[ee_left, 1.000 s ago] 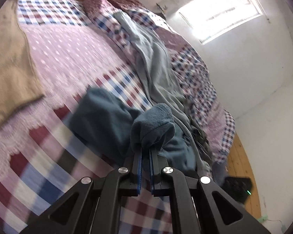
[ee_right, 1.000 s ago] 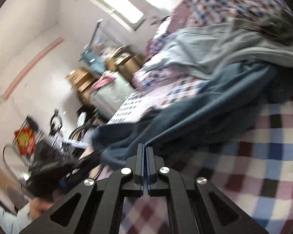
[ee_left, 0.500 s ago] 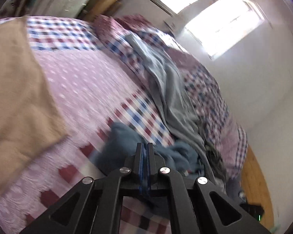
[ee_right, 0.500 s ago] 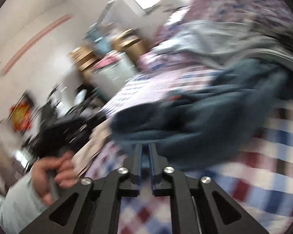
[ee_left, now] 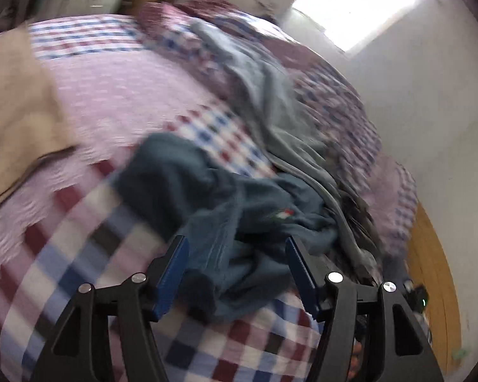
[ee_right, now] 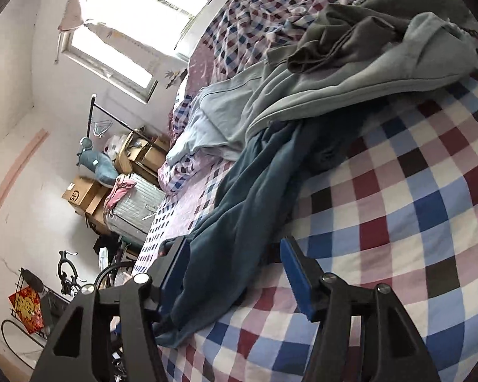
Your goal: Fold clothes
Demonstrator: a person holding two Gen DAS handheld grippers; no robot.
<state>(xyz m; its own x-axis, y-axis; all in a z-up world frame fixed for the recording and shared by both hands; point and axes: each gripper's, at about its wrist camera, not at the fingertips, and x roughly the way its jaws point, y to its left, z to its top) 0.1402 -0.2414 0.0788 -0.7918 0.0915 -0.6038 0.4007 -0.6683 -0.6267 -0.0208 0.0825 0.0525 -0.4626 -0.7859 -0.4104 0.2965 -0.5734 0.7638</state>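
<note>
A dark teal garment (ee_left: 207, 197) lies crumpled on the checked bedspread (ee_left: 79, 254). My left gripper (ee_left: 235, 273) is open just above its near end, blue pads on either side of the cloth. In the right wrist view the same teal garment (ee_right: 248, 197) stretches from under a grey-green sweatshirt (ee_right: 350, 73) toward the bed's edge. My right gripper (ee_right: 235, 273) is open, and the garment's loose end lies between its fingers without being pinched.
A tan cloth (ee_left: 12, 102) lies on the bed at left. A dark olive garment (ee_right: 344, 35) tops the grey pile. Cardboard boxes (ee_right: 83, 194), a suitcase (ee_right: 133, 210) and clutter stand beyond the bed's edge. Wooden floor (ee_left: 430, 270) shows at right.
Both grippers were shut on the teal garment one second ago; both have opened and let it drop onto the bedspread. The garment now lies flatter, stretched across the bed.
</note>
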